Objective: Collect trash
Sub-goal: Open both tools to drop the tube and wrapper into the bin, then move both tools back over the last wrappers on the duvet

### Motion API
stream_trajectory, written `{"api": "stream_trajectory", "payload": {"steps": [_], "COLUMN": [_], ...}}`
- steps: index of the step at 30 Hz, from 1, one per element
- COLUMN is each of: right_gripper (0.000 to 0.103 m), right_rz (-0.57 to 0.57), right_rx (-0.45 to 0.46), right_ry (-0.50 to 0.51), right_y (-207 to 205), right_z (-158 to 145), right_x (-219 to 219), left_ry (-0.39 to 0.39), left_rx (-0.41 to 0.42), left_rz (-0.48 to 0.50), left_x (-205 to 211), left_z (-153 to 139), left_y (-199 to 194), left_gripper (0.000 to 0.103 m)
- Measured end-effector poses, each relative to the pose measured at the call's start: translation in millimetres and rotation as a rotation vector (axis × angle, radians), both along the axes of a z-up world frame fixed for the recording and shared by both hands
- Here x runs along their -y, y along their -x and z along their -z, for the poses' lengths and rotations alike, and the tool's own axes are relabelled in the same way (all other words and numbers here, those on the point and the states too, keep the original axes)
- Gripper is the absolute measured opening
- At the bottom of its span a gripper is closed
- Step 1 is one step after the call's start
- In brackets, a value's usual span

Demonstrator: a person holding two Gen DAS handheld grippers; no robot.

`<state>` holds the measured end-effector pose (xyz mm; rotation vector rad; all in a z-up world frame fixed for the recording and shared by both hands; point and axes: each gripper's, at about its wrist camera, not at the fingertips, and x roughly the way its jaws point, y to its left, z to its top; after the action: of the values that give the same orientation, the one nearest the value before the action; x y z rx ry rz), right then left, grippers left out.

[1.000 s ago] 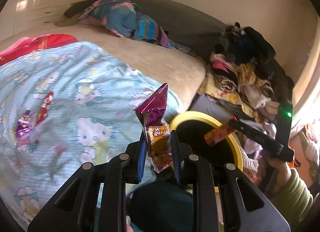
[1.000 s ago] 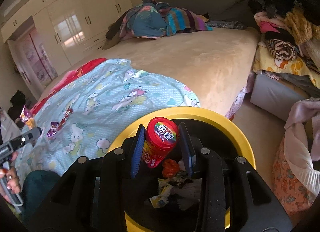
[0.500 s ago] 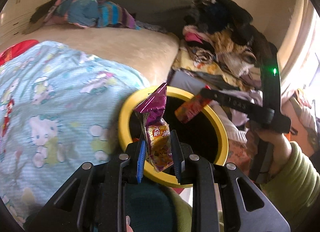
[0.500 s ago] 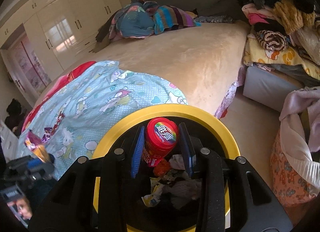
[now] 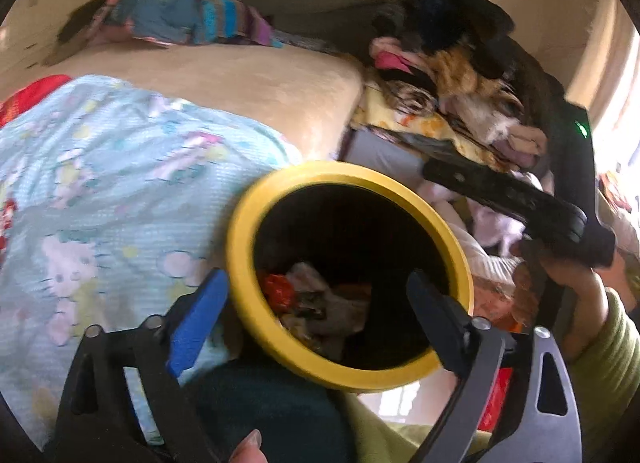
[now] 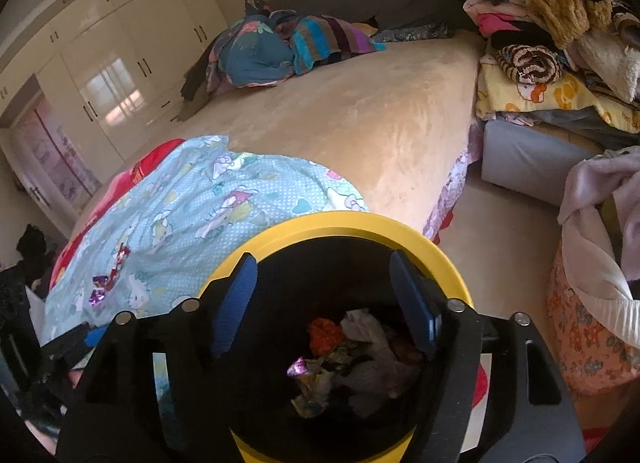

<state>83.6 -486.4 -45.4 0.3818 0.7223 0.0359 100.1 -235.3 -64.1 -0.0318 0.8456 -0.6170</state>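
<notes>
Beige cover lies over most of the bed (image 6: pixel 380 119), and a pale blue quilt (image 6: pixel 208 207) with cartoon cats is spread on the near part of it. I think the quilt is the working ground here, because a few wrappers (image 6: pixel 106 283) are left on it, near its lower edge, waiting to be picked.

Just beside the bed stands the bin (image 5: pixel 240 263), black inside with a yellow rim. It is placed close to the person, so both hands can reach it without walking. Inside it there is already a heap of trash (image 6: pixel 352 355): crumpled paper, something orange, and a shiny purple wrapper (image 6: pixel 297 368) on the heap. The bottom of the bin is dark, so I cannot name every piece.

Both tools hang over the bin's mouth and point down into it, which makes sense for dropping. The left gripper (image 5: pixel 316 303) has just been opening; its jaws stand wide apart with nothing between them. The right gripper (image 6: pixel 326 295) has also just been opening; its jaws are apart and empty too, straight above the heap.

My judgement: this drop is done, and the next move is back to the quilt.
</notes>
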Motion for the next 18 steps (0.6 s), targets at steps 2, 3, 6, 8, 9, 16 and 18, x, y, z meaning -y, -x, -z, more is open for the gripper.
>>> {"api": "stream_trajectory", "payload": {"steps": [2, 3, 6, 8, 9, 16, 18], "right_gripper": [0.062, 0.062, 0.066, 0.067, 0.067, 0.074, 0.076], "right_rz": [-0.018, -0.028, -0.06, -0.088, -0.103, -0.193, -0.215], "right_rx": [0.007, 0.013, 0.03, 0.044, 0.049, 0.087, 0.097], "right_ry": [0.001, 0.005, 0.017, 0.021, 0.022, 0.037, 0.032], "right_y": [-0.7, -0.7, -1.7, -2.8, -3.7, -9.7, -12.0], "right_z": [-1.5, -3.0, -8.4, -13.0, -15.1, -30.8, -35.2], "right_x": [-7.2, -11.6, -27.8, -41.0, -47.6, -96.8, -111.3], "left_ry": [0.003, -0.002, -0.009, 0.0, 0.008, 0.018, 0.001], "left_rx": [0.018, 0.034, 0.071, 0.085, 0.094, 0.185, 0.218], "left_rz": [-0.043, -0.068, -0.148, -0.195, -0.216, -0.341, -0.377], "left_x": [-12.4, -19.4, -44.0, -61.7, -70.3, -116.9, -129.4], "left_z": [-5.4, -8.6, -18.1, -24.9, -28.6, -56.9, -63.3], "left_y": [-2.8, -3.7, -8.7, -10.7, -10.9, -6.5, -4.1], "left_gripper": [0.093, 0.094, 0.094, 0.094, 0.094, 0.095, 0.095]}}
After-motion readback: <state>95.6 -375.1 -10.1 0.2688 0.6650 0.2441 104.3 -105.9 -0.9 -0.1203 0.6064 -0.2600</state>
